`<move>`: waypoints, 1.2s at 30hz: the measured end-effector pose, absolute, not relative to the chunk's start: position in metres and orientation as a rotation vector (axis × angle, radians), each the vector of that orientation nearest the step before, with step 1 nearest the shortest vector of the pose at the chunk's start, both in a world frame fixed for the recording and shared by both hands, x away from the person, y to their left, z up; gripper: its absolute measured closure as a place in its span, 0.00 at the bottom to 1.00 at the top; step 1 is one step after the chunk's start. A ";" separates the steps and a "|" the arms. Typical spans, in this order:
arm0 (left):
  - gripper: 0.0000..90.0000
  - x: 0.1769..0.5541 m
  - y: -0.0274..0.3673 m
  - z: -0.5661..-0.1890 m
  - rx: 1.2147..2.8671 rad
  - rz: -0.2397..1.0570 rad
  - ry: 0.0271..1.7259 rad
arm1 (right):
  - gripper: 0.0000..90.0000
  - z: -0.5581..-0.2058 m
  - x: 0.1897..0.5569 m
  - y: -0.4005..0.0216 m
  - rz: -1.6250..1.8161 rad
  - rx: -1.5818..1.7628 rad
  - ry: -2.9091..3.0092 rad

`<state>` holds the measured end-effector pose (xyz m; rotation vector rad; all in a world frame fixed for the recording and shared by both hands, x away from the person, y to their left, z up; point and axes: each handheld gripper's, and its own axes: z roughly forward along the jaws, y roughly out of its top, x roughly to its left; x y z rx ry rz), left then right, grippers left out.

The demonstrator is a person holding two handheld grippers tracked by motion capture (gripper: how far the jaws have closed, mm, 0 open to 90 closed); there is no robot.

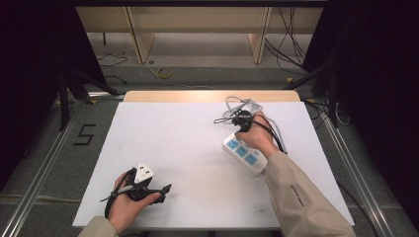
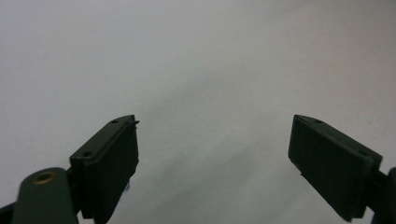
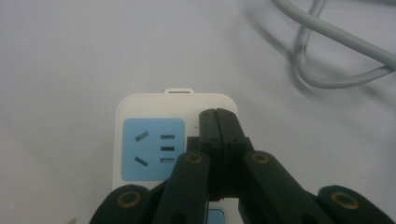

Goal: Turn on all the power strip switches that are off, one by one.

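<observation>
Jaws pressed together, our right gripper point(image 3: 217, 114) hovers over the white power strip point(image 3: 175, 140) at the table's point(image 1: 173, 128) right side, probably to press its switch. We rest our left gripper point(image 2: 215, 154) wide open and empty, near the front edge.

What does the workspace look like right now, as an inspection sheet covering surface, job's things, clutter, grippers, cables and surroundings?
Surface: white table top, bare apart from the job's things.
Job's things: white power strip with blue sockets, lying near the right side.
Clutter: nothing seen.
Grippers: left hand-held gripper open, jaws wide over bare table; right hand-held gripper shut, jaws together above the power strip's end by a socket.
Cables: grey cord looped at the far edge; black gripper cable over the right hand.
Surroundings: wooden frame beyond, loose wires on the floor, a "5" mark at left.
</observation>
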<state>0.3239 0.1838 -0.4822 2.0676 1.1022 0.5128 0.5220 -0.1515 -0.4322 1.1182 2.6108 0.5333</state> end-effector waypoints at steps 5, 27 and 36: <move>0.18 0.324 0.184 -0.483 2.066 0.510 1.103 | 1.00 -0.432 0.522 -0.152 0.536 1.119 2.610; 0.17 0.323 0.184 -0.482 2.065 0.512 1.104 | 1.00 -0.435 0.523 -0.154 0.548 1.149 2.619; 0.17 0.323 0.184 -0.483 2.062 0.513 1.106 | 1.00 -0.436 0.526 -0.158 0.585 1.196 2.627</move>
